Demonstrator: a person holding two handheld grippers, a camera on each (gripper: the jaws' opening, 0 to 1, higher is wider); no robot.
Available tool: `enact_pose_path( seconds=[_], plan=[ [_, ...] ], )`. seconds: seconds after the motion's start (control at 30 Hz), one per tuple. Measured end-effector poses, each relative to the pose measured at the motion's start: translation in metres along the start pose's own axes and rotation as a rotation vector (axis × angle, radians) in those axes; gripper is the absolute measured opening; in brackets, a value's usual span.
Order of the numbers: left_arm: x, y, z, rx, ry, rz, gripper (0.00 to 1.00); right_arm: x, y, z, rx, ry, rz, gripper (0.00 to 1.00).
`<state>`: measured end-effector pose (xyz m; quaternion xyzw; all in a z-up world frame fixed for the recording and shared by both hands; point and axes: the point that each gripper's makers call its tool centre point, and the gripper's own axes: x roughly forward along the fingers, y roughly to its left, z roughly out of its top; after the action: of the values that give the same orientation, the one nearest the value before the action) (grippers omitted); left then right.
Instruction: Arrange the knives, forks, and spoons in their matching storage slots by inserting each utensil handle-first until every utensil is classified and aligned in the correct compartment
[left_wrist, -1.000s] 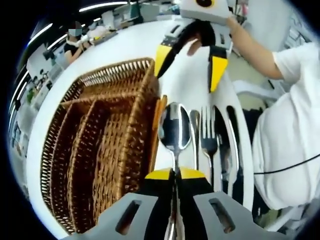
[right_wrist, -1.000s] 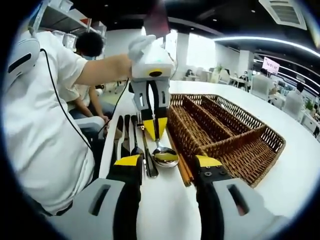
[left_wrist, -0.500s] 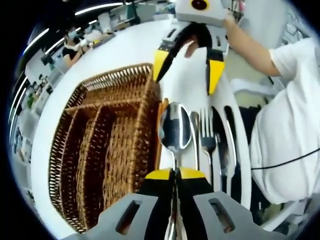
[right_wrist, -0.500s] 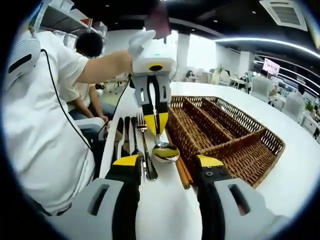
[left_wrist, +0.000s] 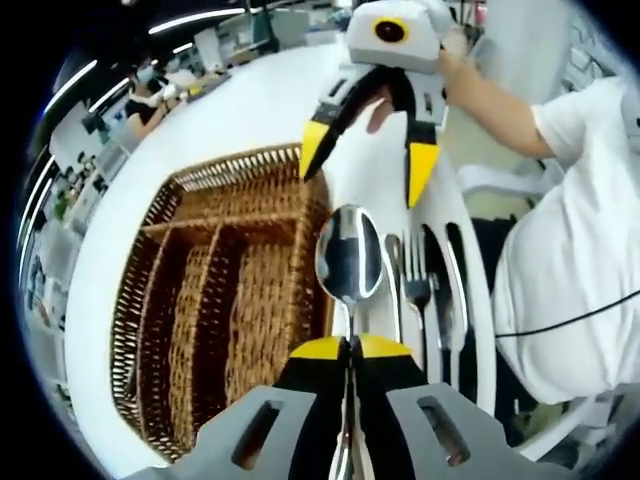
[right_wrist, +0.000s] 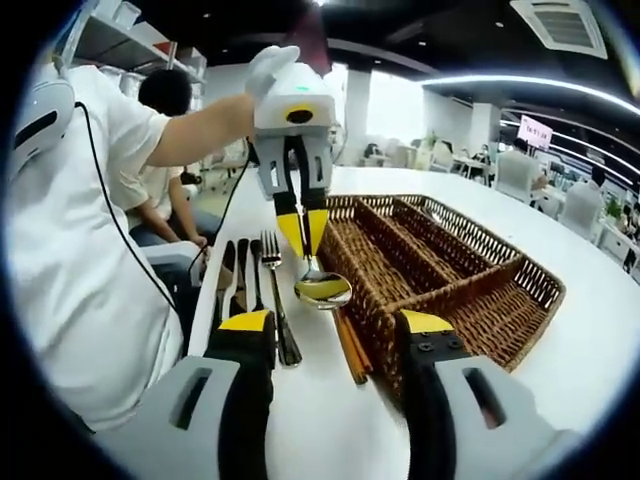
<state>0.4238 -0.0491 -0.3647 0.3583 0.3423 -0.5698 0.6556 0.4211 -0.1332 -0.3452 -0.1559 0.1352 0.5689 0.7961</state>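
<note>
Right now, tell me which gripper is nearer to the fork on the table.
Left. The left gripper, shut on the spoon, hangs just beside the fork by the wicker tray. The right gripper is open, farther off past the fork's tines.

a shiny metal spoon (left_wrist: 348, 254) is held up in the air by its handle, with its round bowl (right_wrist: 322, 290) pointing away from the left gripper (right_wrist: 302, 228). it hangs just beside the basket (right_wrist: 470, 270). the basket is brown and woven, with long slots, and it sits on the white table (left_wrist: 250, 105). a fork (right_wrist: 275, 290) and dark knives (right_wrist: 235, 280) lie flat in a row next to the basket. two orange chopsticks (right_wrist: 350, 345) lie along its side.
</note>
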Motion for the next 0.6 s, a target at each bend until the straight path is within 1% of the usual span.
enact_pose_path(
  seconds=[0.1, 0.2, 0.33, 0.6],
  plan=[
    [-0.002, 0.003, 0.001, -0.001, 0.000, 0.000, 0.01, 0.002, -0.001, 0.001, -0.002, 0.000, -0.003, 0.55],
    [-0.005, 0.007, 0.002, -0.005, -0.003, 0.001, 0.01, 0.004, -0.005, 0.006, 0.003, -0.015, -0.011, 0.61],
    [-0.010, 0.012, 0.004, -0.005, -0.007, 0.002, 0.01, 0.005, -0.010, 0.013, 0.005, -0.028, -0.020, 0.61],
    [-0.022, 0.029, 0.004, -0.010, -0.009, 0.017, 0.02, 0.006, -0.023, 0.023, 0.013, -0.044, -0.047, 0.63]
  ],
)
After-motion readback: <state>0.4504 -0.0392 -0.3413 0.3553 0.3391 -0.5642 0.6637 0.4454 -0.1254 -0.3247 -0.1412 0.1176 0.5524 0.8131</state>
